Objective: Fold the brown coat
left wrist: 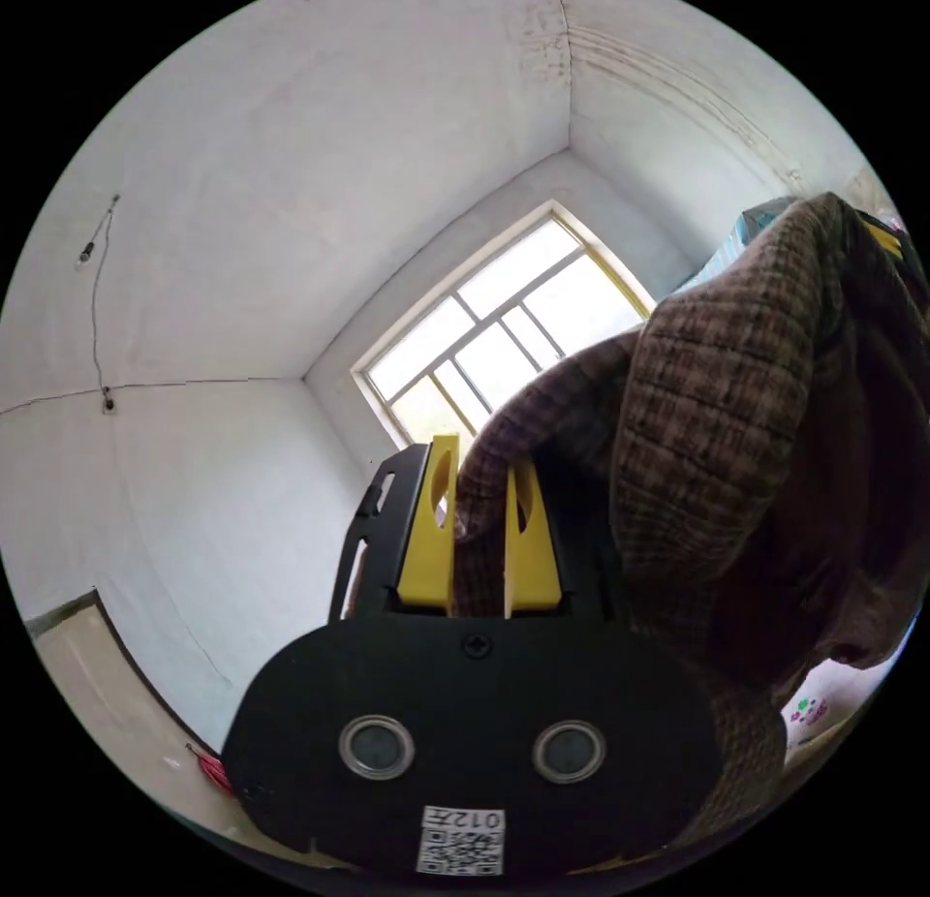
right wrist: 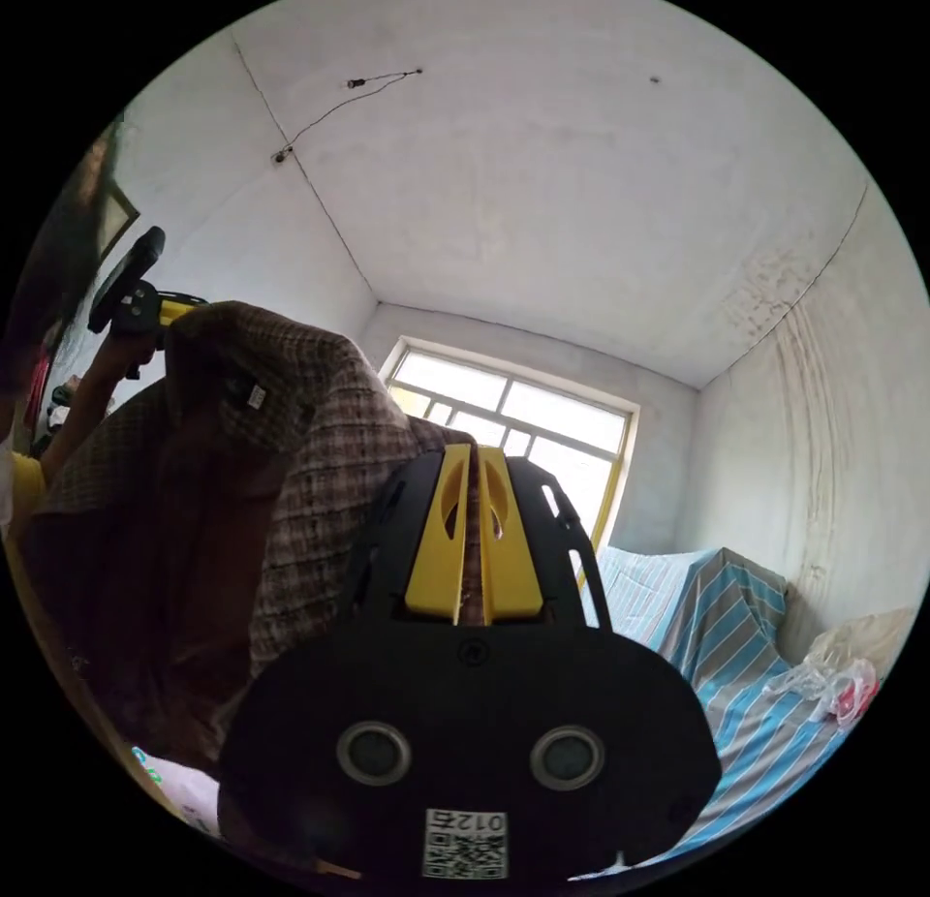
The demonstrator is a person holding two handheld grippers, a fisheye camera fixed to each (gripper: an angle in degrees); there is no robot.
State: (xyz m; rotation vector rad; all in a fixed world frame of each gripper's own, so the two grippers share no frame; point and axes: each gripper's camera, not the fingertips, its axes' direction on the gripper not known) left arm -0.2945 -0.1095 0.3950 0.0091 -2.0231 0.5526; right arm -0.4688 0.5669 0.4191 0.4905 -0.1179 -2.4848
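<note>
The brown checked coat (left wrist: 717, 403) hangs in the air between both grippers, its darker lining facing the cameras. My left gripper (left wrist: 481, 480) is shut on one top edge of the coat, cloth pinched between its yellow jaws. The coat (right wrist: 291, 451) spreads to the left in the right gripper view, where my right gripper (right wrist: 475, 471) is shut on another top edge. The left gripper (right wrist: 136, 301) also appears far left in that view, held by a person's hand and gripping the coat's far corner. The coat's lower part is hidden.
A window (right wrist: 513, 413) sits in the far wall under a white ceiling. A blue and grey striped cover (right wrist: 717, 645) drapes furniture at lower right, with a plastic bag (right wrist: 833, 679) on it. A patterned white surface (left wrist: 814, 713) lies below the coat.
</note>
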